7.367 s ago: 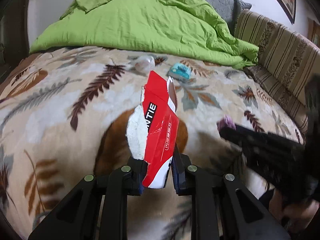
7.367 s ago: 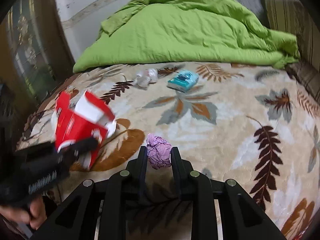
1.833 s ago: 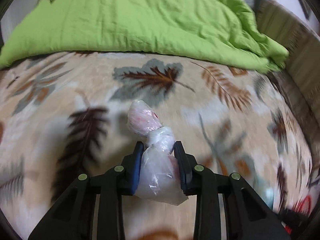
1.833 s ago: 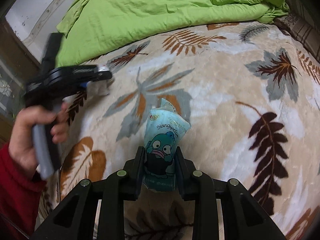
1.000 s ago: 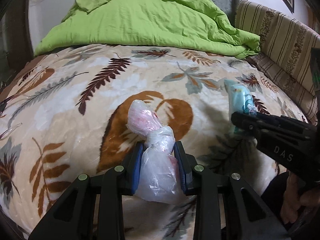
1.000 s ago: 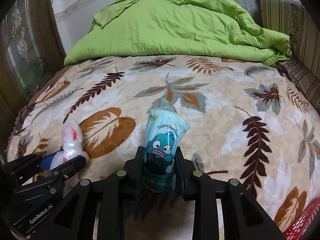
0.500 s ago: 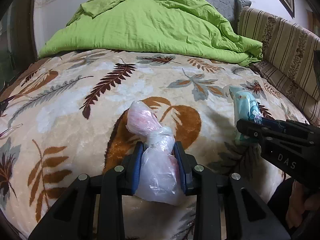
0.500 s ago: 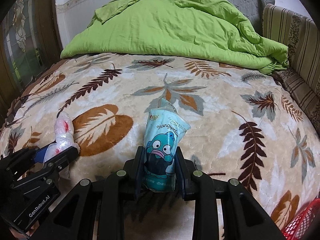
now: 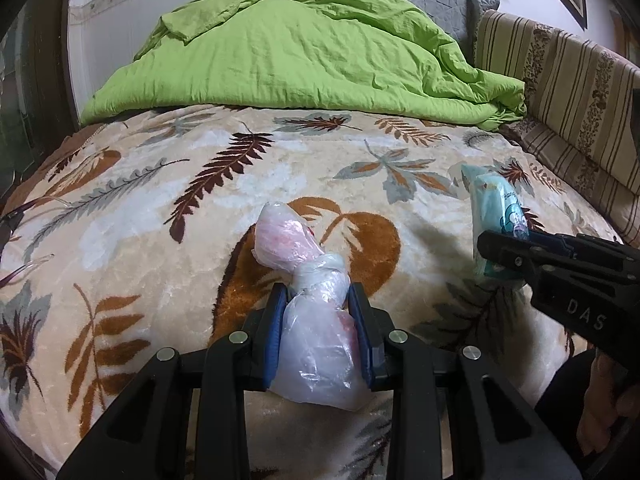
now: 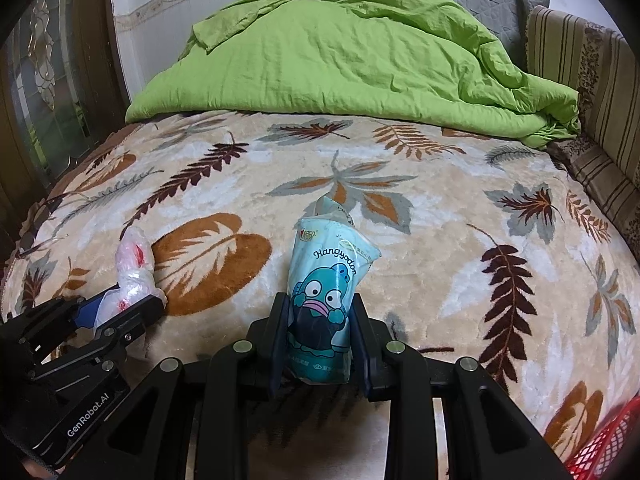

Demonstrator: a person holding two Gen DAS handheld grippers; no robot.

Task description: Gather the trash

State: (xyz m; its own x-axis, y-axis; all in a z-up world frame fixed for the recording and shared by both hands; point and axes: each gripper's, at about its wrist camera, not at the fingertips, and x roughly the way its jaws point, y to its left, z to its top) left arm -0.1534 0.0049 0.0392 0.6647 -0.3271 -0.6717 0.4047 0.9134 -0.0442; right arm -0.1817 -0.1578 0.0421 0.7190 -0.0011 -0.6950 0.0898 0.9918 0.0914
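Now both tongs are carrying trash above the bed. The left tongs [image 9: 318, 300] are gripping a twisted, knotted clear plastic bag with some pink and red inside [image 9: 308, 280]; the blue-padded fingers [image 9: 276, 320] are pressing it from both sides, and its upper end is sticking out forward past the fingertips. The right tongs [image 10: 318, 308] are clamping a light blue soft wrapper printed with a cartoon fish face and the word "Hangyodon" [image 10: 328, 276], which is standing almost upright between the fingers. Each gripper is also showing in the other camera, so the two are hanging near each other, over the front part of the bed.

The beige plush blanket with brown and grey leaves [image 10: 440, 240] is lying flat, and I am not finding any other loose trash on it in either view. The crumpled bright green duvet [image 9: 304, 52] is lying at the far end, with a striped brown sofa back [image 9: 560, 80] on the right.

So, in my judgement, the picking part is nearly finished; what is remaining is to drop these two pieces. A red mesh edge [image 10: 608, 440] is appearing at the lower right corner of the right view; it may be the trash basket, but too little of it is visible to be sure.
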